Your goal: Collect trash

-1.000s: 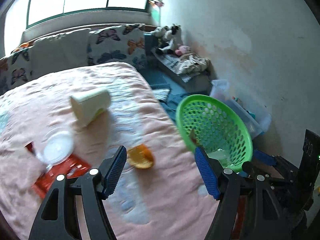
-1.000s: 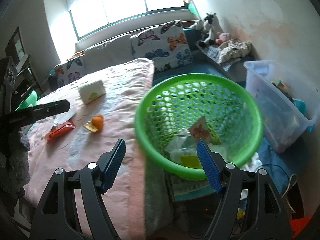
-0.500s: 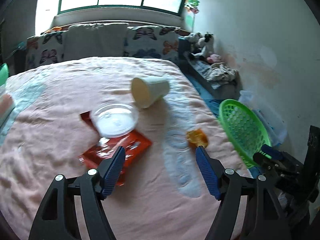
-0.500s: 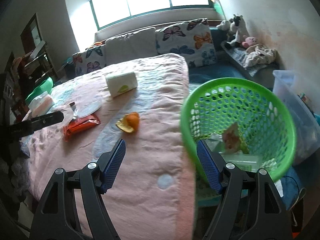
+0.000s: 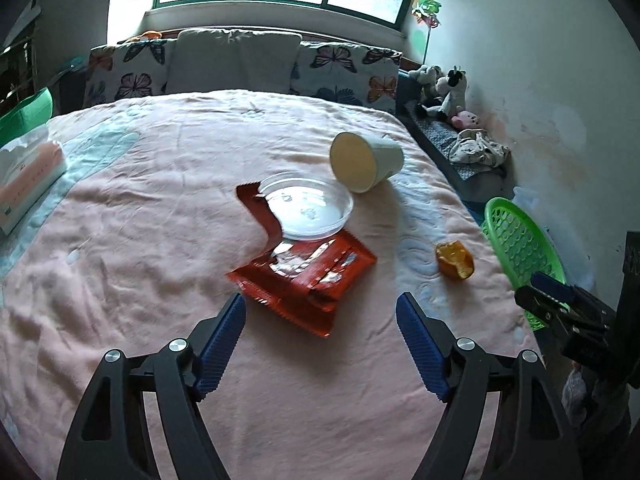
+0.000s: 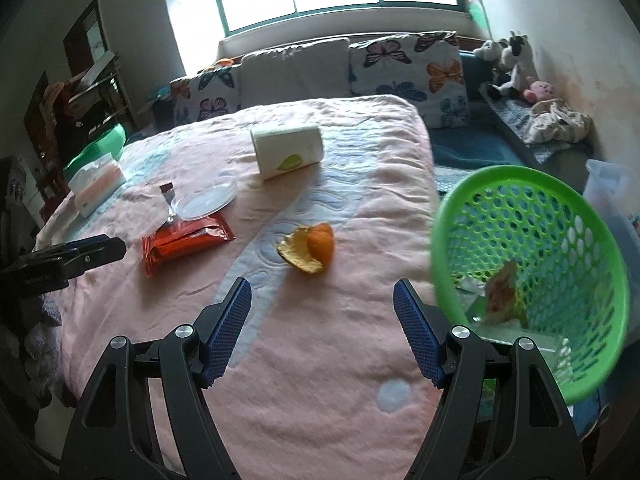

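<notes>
On the pink bedspread (image 5: 160,240) lie a red snack wrapper (image 5: 308,276), a clear plastic lid (image 5: 308,206) resting on its far end, a tipped paper cup (image 5: 366,160) and an orange peel (image 5: 455,261). My left gripper (image 5: 320,312) hangs just short of the wrapper, jaws opening, nothing between them. In the right wrist view the orange peel (image 6: 310,248) lies ahead of my right gripper (image 6: 322,300), which is open and empty. The green basket (image 6: 532,280) with scraps inside sits off the bed's right edge, beside that gripper. The left gripper (image 6: 68,258) shows at the left.
A tissue pack (image 5: 24,184) lies at the bed's left edge. Butterfly pillows (image 5: 344,68) line the headboard under the window. Soft toys (image 5: 444,88) and a clear storage bin (image 6: 608,188) stand along the right wall. The right gripper (image 5: 560,300) shows by the basket (image 5: 520,248).
Both views have swung left, from the basket toward the bed's middle. The wrapper now lies ahead of my left gripper, whose jaws have widened. The basket has shifted to the right edge.
</notes>
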